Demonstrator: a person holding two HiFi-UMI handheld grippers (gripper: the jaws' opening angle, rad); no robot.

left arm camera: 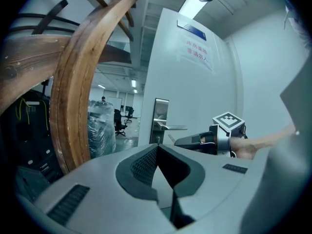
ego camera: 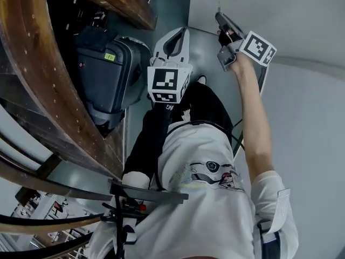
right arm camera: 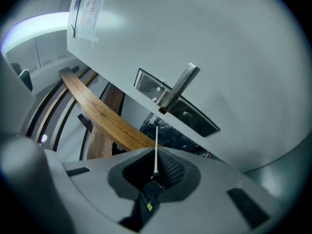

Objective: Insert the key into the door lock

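The step in hand is judged to be the approach: the key (right arm camera: 156, 138) is carried toward the lock, but it is not yet inserted. In the right gripper view the key is pinched between the jaws of the right gripper (right arm camera: 157, 152). Its thin blade is seen edge-on and stands out past the jaw tips, while its dark head is kept deep between the pads. The blade is pointed up toward the lock plate (right arm camera: 195, 118), which is mounted close to the free edge of the door (right arm camera: 219, 48). A clear gap is seen between the key tip and the plate. The door handle (right arm camera: 178, 88) stands out from the plate, and a small round keyhole (right arm camera: 185, 113) is seen just beside the handle's root, toward the lower end of the plate.

The left gripper (left arm camera: 157, 149) is held lower and apart from the door, with its jaws pressed together and nothing between them.

For the next move, the tip must be brought past the handle to the keyhole without the handle being struck. The blade must probably be turned to match the slot and then pushed straight in. The direction of the slot cannot be read from here.
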